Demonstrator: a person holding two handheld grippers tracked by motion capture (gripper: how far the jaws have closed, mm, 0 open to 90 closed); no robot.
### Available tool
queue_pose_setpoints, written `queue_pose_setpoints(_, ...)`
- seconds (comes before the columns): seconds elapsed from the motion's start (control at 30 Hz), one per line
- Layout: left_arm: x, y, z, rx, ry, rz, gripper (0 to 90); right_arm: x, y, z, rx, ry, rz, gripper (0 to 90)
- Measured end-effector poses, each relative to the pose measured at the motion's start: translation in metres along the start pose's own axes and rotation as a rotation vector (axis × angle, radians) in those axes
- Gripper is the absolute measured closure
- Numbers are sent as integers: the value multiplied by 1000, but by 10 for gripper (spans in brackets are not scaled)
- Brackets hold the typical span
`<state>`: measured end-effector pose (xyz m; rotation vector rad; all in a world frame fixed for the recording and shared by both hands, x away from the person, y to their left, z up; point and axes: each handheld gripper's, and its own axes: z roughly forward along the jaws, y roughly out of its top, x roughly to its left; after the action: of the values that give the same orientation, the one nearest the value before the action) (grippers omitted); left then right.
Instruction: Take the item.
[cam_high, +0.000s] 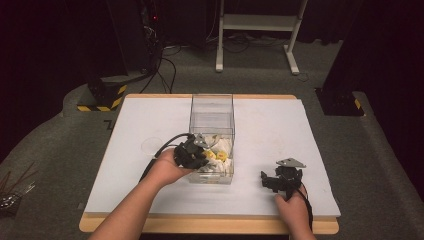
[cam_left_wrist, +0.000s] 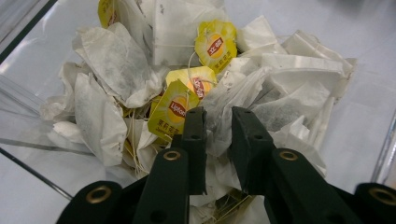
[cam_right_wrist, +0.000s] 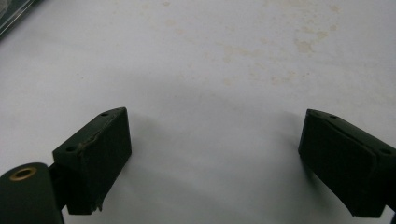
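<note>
Near the front edge of the white table (cam_high: 150, 195), inside the clear plastic box (cam_high: 212, 107), a heap of used Lipton tea bags (cam_left_wrist: 116, 70) lies against the box's near wall, white pouches tangled with strings and yellow tags (cam_left_wrist: 215, 44). The left gripper (cam_left_wrist: 218, 116) is dipped into this heap, so the step in hand looks like picking one bag out. Its jaws stand only a narrow gap apart, with a fold of white tea bag paper (cam_left_wrist: 219, 128) pinched between the pads; the grip looks made on that one pouch. Next the gripper should lift straight up, slowly, since strings may drag neighbouring bags along. The right gripper (cam_right_wrist: 215, 158) rests toward the table's front right corner with its jaws spread wide over bare tabletop, holding and touching nothing.
</note>
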<state>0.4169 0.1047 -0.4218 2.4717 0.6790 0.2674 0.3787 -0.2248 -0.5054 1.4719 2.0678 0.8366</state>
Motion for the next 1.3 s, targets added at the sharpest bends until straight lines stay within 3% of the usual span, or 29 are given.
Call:
queue_pose_setpoints(0.27,-2,-1,-3,-4,35,10,879,0,0,0,0,0,0,93)
queue_pose_setpoints(0.5,-2,-4,-4,-31,30,-10,895,0,0,0,0,0,0,93)
queue_pose_setpoints(1.03,5,-22,-19,-172,-6,-89,898,0,0,0,0,0,0,93)
queue_pose_setpoints(1.3,6,-29,-26,-229,-13,-109,898,0,0,0,0,0,0,93)
